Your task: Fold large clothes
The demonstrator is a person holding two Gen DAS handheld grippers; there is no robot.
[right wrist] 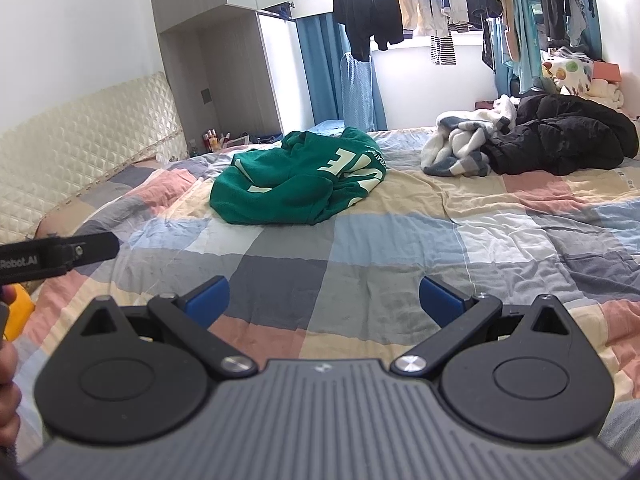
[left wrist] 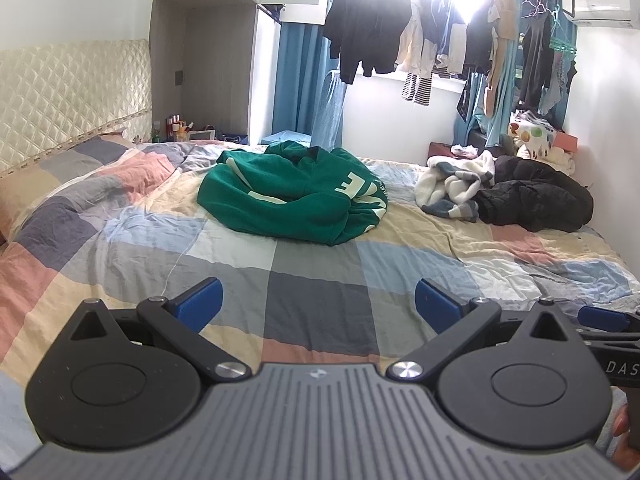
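A green sweatshirt with white lettering (left wrist: 296,192) lies crumpled in the middle of the bed, far ahead of both grippers; it also shows in the right wrist view (right wrist: 300,178). My left gripper (left wrist: 318,304) is open and empty, low over the checked bedspread near the front edge. My right gripper (right wrist: 324,300) is open and empty, beside the left one. A tip of the right gripper (left wrist: 604,318) shows at the right edge of the left view. Part of the left gripper (right wrist: 60,258) shows at the left of the right view.
A checked bedspread (left wrist: 320,264) covers the bed. A white and grey blanket (left wrist: 456,188) and a black jacket (left wrist: 536,194) lie heaped at the far right. A quilted headboard (left wrist: 72,88) is at the left. Clothes hang on a rail (left wrist: 440,28) by the window.
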